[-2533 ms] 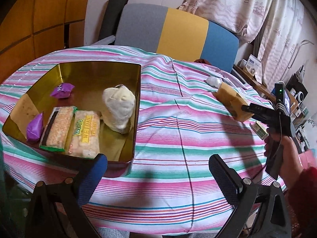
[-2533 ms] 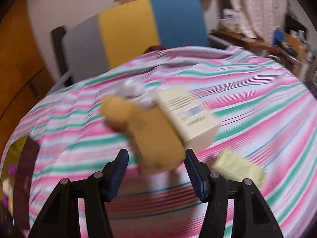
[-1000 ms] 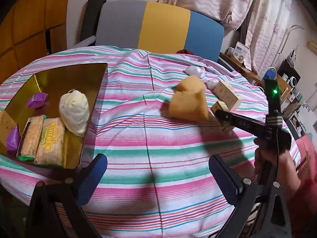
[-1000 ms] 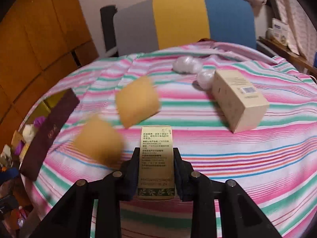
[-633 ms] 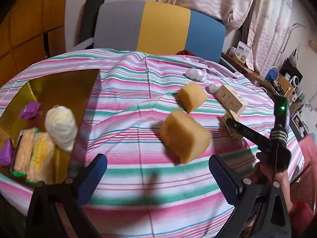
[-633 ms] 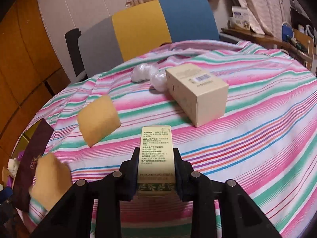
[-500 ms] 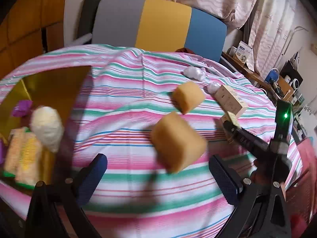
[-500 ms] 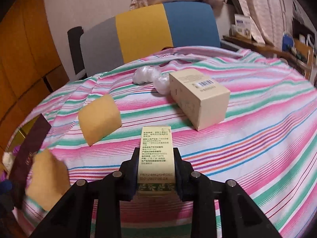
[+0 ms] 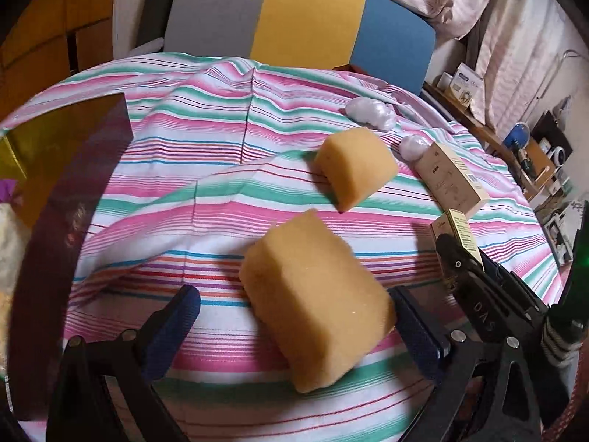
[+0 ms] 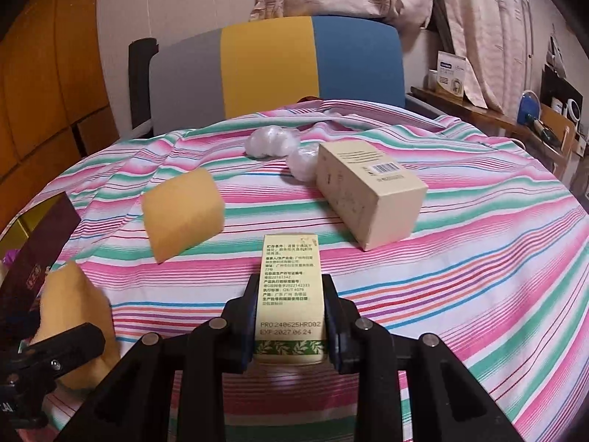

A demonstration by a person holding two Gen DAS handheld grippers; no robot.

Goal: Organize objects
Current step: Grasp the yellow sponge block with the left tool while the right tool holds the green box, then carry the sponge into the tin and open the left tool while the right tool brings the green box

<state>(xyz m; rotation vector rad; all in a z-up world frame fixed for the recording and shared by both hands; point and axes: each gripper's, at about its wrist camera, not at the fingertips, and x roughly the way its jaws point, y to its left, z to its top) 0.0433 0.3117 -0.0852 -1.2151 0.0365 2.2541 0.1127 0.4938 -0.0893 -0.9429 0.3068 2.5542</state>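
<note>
Left claw: the left gripper (image 9: pixel 294 328) is seen nearest, with its blue pads (image 9: pixel 171 331) held wide apart. Nothing is squeezed by it.
Near sponge: a big yellow sponge block (image 9: pixel 316 309) is laid on the cloth between the two pads. Whether the right pad is touched by it cannot be told.
Right claw: the right gripper (image 10: pixel 289 326) is clamped tight on a small pale-yellow box (image 10: pixel 289 298). The box is held upright between the pads, with tiny printed words on its face.
Cloth: a striped tablecloth (image 9: pixel 221 169) in pink, green and white is spread over the round table, with folds in it.
Tin: a gold tin (image 9: pixel 44 136) is seen at the far left edge, with its dark red side wall (image 9: pixel 70 199) turned to the camera. A purple wrapped sweet (image 9: pixel 7 186) is just seen inside.
Far sponge: a second yellow sponge block (image 9: pixel 353 167) is laid farther back, well apart from the near one.
Carton: a beige carton (image 10: pixel 368 202) with a barcode is laid on its side, right of the far sponge.
White lumps: two crinkly white wrapped lumps (image 10: pixel 272 141) are laid behind the carton, one just beside it.
Chair: a chair back (image 10: pixel 276 62) in grey, yellow and blue is stood behind the table.
</note>
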